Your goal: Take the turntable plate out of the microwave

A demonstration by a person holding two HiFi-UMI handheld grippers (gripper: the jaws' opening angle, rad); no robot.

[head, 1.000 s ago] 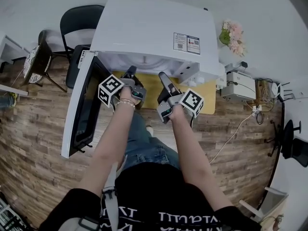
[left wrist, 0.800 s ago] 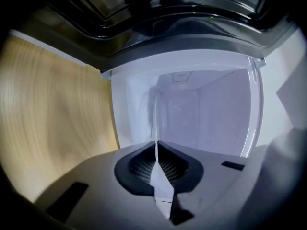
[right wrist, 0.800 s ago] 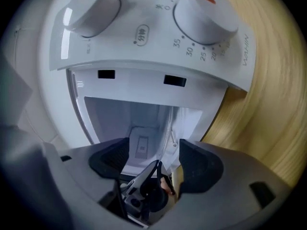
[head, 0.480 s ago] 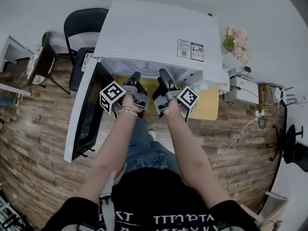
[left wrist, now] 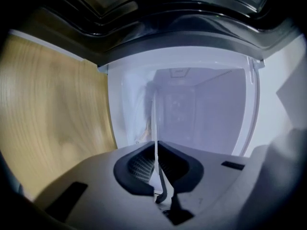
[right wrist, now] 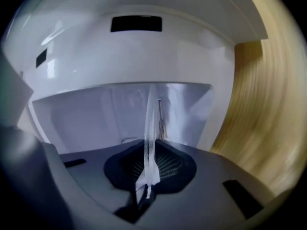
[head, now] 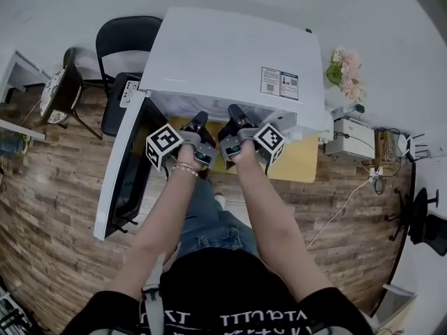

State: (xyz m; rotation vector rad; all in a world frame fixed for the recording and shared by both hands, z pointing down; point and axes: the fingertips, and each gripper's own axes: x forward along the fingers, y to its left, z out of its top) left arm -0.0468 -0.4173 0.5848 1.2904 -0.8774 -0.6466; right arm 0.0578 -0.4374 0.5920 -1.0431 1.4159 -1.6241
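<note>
Gripping the turntable plate [left wrist: 155, 128] inside the microwave [head: 230, 54].
The left gripper [left wrist: 157, 169] jaws clamp its rim; the right gripper [right wrist: 148, 169] jaws just closed on it. Next: slide it out level.

1. The microwave [head: 230, 54] is white; its door [head: 122, 166] has a dark window in a white frame.
2. The plate [right wrist: 149, 123] is clear glass.
3. The counter [head: 300, 160] is yellow wood grain.
4. The floor [head: 42, 208] is brown planks.
5. The marker cubes [head: 162, 145] are white with black squares.
6. The chair [head: 126, 37] is black.
7. The flowers [head: 346, 65] are pink.
8. The shirt [head: 230, 285] is black with white lettering; the jeans [head: 209, 215] are blue.
</note>
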